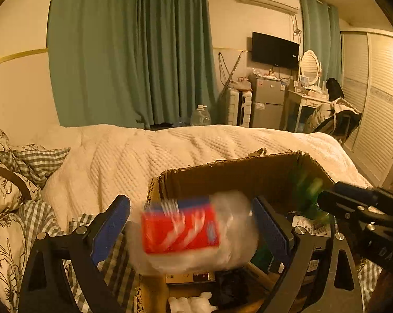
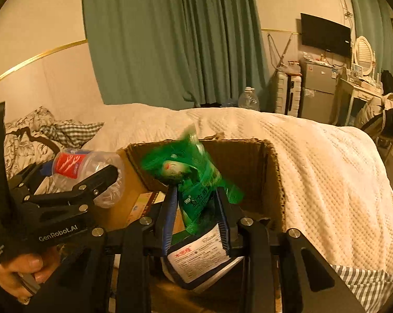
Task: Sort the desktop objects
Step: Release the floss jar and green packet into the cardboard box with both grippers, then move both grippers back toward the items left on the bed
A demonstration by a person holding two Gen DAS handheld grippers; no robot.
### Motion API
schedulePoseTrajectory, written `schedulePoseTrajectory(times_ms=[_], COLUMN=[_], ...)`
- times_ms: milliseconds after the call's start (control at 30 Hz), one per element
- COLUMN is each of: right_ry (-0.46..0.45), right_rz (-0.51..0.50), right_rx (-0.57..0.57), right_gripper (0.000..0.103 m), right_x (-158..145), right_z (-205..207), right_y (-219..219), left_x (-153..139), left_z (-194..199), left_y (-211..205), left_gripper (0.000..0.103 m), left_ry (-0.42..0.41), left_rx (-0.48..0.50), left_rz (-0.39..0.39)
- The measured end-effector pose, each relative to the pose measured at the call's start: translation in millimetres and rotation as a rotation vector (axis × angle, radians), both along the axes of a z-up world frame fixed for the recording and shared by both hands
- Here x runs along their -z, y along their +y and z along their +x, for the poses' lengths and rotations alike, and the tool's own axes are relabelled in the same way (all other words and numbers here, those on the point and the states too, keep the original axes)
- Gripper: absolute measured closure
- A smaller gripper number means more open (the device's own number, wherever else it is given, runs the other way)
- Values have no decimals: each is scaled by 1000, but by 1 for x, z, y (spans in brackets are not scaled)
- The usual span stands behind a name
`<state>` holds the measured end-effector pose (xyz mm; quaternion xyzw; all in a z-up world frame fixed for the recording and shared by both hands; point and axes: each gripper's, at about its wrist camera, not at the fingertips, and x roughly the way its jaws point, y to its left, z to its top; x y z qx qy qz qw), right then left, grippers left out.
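Observation:
A clear plastic bottle with a red label [image 1: 186, 230] lies crosswise between my left gripper's [image 1: 191, 224] blue pads, blurred, over the near left corner of an open cardboard box [image 1: 222, 167]. The jaws stand wide; a gap shows at the left pad, so the grip is unclear. The bottle also shows in the right wrist view [image 2: 84, 167]. My right gripper [image 2: 196, 208] is shut on a green packet [image 2: 193, 177], blurred, held over the box [image 2: 272, 172].
The box holds a white labelled packet [image 2: 199, 255], other packets and white items [image 1: 191, 302]. It stands against a bed with a cream quilt [image 1: 170, 146]. Patterned pillows [image 1: 3, 203] lie at the left. The right gripper's body [image 1: 363, 216] reaches in from the right.

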<state>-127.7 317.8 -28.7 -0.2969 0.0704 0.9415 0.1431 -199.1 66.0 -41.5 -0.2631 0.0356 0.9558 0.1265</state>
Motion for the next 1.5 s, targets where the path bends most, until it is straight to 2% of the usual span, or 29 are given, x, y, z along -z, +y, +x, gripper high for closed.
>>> schedulePoseTrajectory(times_ms=[33,67,167,400,567,700,900,1000,1200,1300,1433,1500], right_ry=[4,15,35,85,131,167,214,229,268,267,295,311], right_rz=[-4,-31,-77,-45,-44,-42,-31,-9,37,63,69,75], right_rx=[8,18,25,41,39,21,36,42,37,30,18,10], right_gripper=[49,45,44,43,35,20,19,14,14,14,13,13], right_x=[-1,-3,-7,-29,-47,-58,-75,-81,-92,-92,-90,-90], right_z=[1,4,10,30,52,82,118,133,160,170,181,185], right_y=[1,5,11,-3,-16,-31,-45,-53,-71,-80,-91,-98], left_x=[-1,-1,-8,-28,-39,-50,-71,-79,-85,-89,-82,-69], left_z=[1,1,6,22,46,70,107,122,146,155,167,173], left_y=[0,-1,-7,-23,-32,-34,-36,-42,-61,-73,-87,-94], left_gripper=[3,2,1,0,0,0,0,0,0,0,0,0], left_ry=[1,4,16,27,38,65,128,140,169,165,136,126], left_rx=[2,2,-15,-42,-72,-61,-64,-74,-154,-187,-183,-172], left_rz=[0,0,12,66,46,28,11,12,-6,22,58,48])
